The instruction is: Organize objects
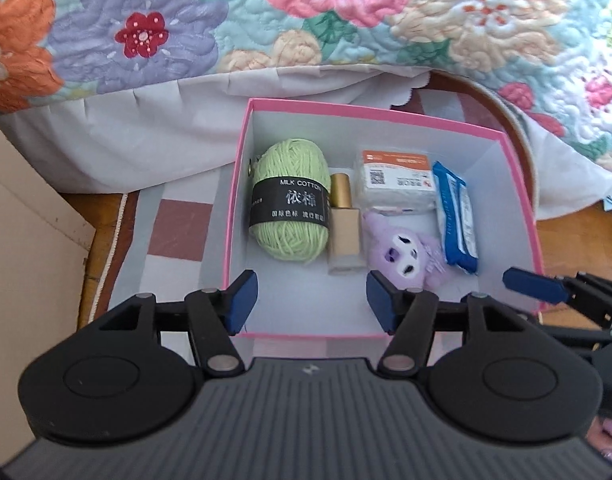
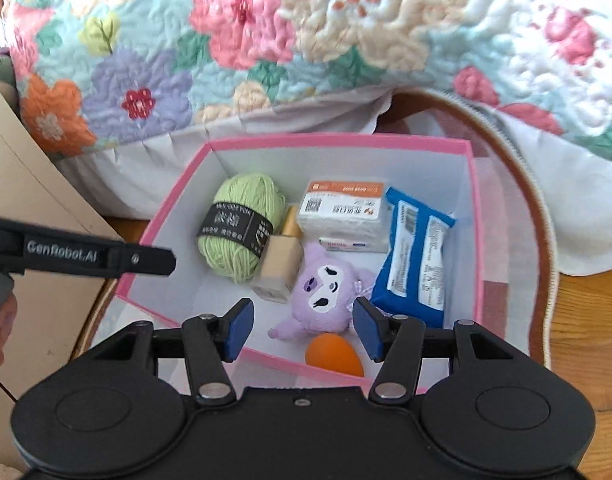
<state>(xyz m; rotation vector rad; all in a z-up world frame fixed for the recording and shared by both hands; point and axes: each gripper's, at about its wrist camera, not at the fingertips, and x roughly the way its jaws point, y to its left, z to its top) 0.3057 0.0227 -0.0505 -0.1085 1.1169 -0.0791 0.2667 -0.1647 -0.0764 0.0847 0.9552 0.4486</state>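
Grippers left (image 1: 312, 300) and right (image 2: 302, 328) hover open-jawed and empty above the pink box (image 2: 476, 216), apparently because yarn (image 1: 290, 204), plush (image 2: 326, 292) and packets are already stowed.

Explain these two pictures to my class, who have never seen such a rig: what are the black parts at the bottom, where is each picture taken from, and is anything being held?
There is no robot here: a person holds a two-finger tool in each hand, with a camera on each looking forward along the fingers. One picture comes from the left gripper, the other from the right gripper. Both look down into a pink box beside a flowered quilt. Inside lie green yarn, a small bottle, a white packet, a blue packet, a purple plush toy and an orange egg-shaped thing. Both pairs of fingers stand open and hold nothing.
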